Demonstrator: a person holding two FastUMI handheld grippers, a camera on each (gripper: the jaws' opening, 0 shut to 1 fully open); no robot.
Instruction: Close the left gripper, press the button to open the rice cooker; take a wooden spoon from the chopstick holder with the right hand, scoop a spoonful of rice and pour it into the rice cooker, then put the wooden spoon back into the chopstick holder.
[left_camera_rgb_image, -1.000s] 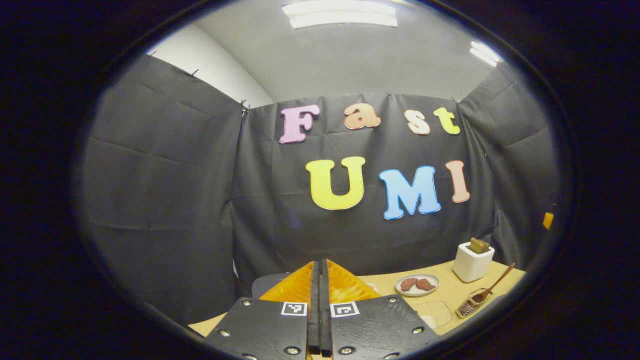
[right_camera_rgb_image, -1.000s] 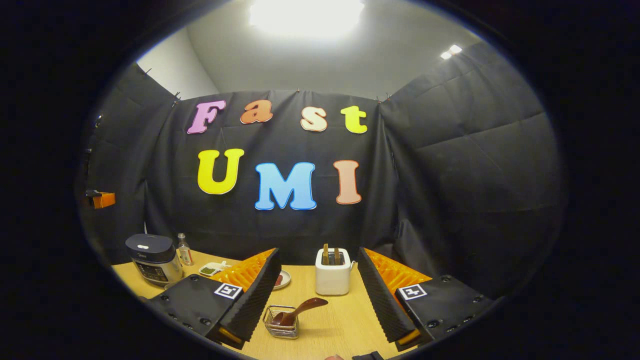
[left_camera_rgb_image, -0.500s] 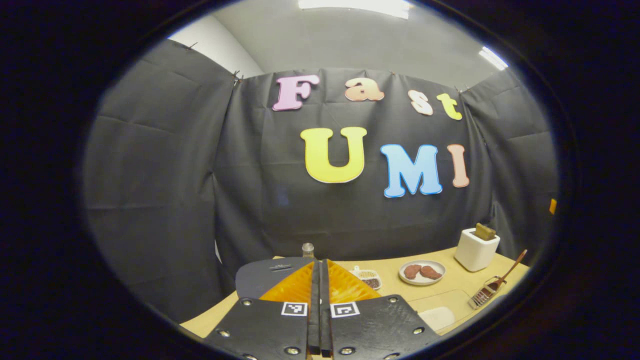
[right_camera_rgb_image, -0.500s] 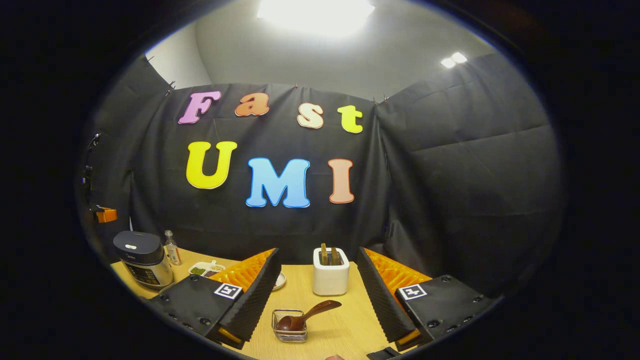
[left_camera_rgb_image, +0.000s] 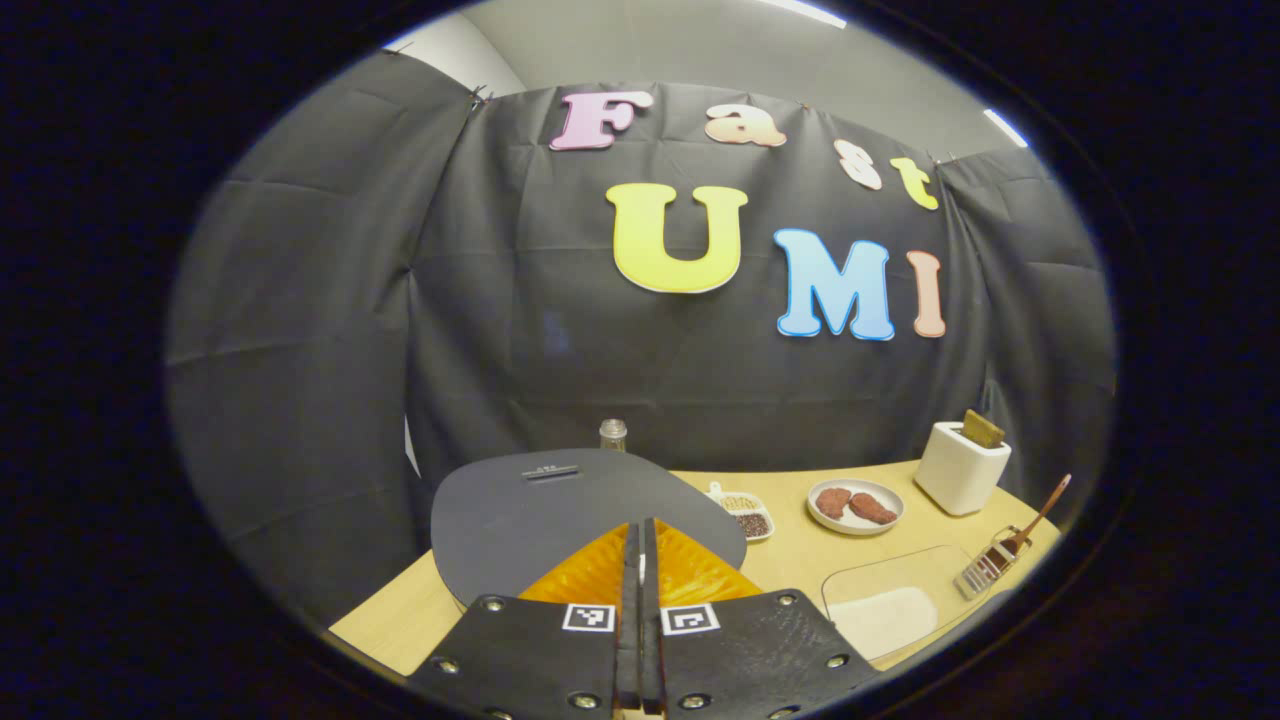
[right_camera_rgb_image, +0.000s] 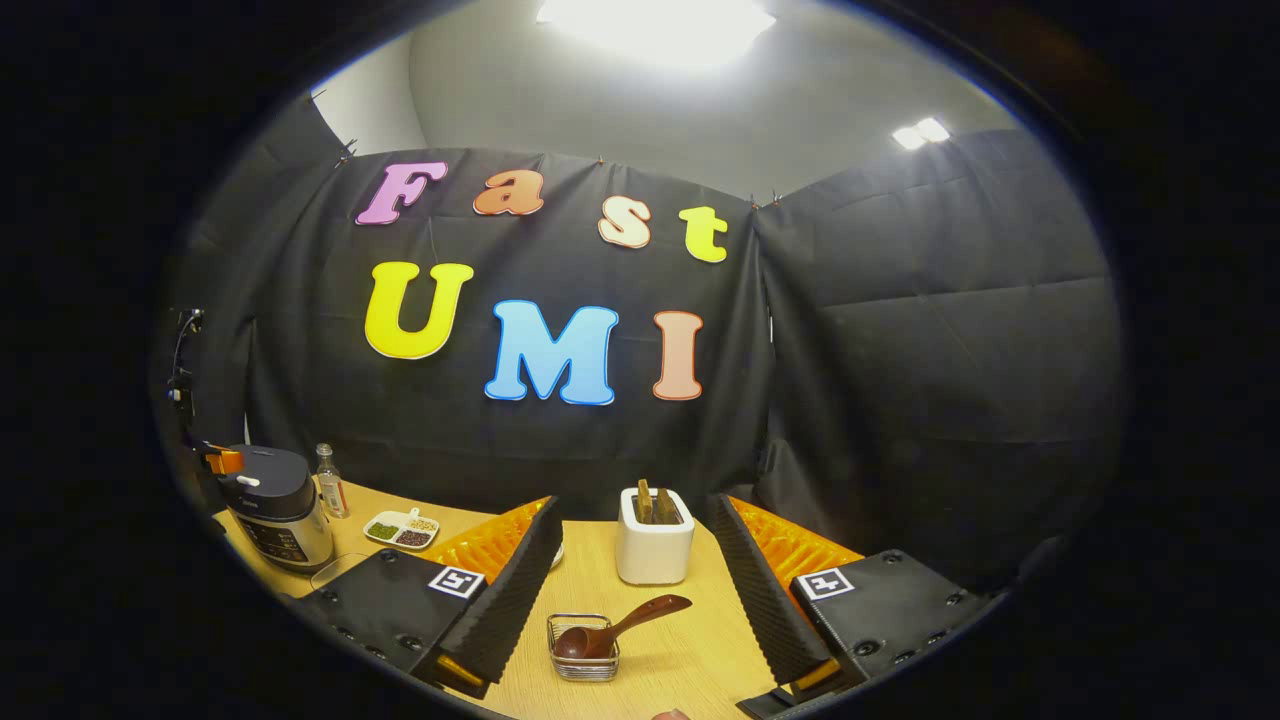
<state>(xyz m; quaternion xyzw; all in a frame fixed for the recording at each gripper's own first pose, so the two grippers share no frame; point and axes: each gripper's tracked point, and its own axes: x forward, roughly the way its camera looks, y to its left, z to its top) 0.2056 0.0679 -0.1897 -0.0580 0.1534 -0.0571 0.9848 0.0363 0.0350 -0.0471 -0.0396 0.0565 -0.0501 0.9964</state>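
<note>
My left gripper (left_camera_rgb_image: 637, 528) is shut with nothing in it, and it hovers just over the dark grey lid of the rice cooker (left_camera_rgb_image: 560, 500). The cooker (right_camera_rgb_image: 275, 505) also stands at the far left of the right gripper view, lid down, with an orange part of the left gripper (right_camera_rgb_image: 225, 460) by its top. A wire chopstick holder (right_camera_rgb_image: 583, 650) holds the wooden spoon (right_camera_rgb_image: 625, 620), its handle leaning right. My right gripper (right_camera_rgb_image: 632, 503) is open above and behind the holder, touching nothing. A clear container of white rice (left_camera_rgb_image: 885, 612) lies right of the cooker.
A white toaster (right_camera_rgb_image: 655, 535) stands behind the holder. A divided dish of beans (left_camera_rgb_image: 745, 512), a plate with meat (left_camera_rgb_image: 855, 505) and a small bottle (left_camera_rgb_image: 612, 434) sit along the back of the wooden table (right_camera_rgb_image: 690, 660). Black cloth walls close in on three sides.
The left gripper has tipped down and closed in on the rice cooker, whose lid now looms large. The right gripper has drifted slightly, staying open; the spoon holder sits more central between its fingers.
</note>
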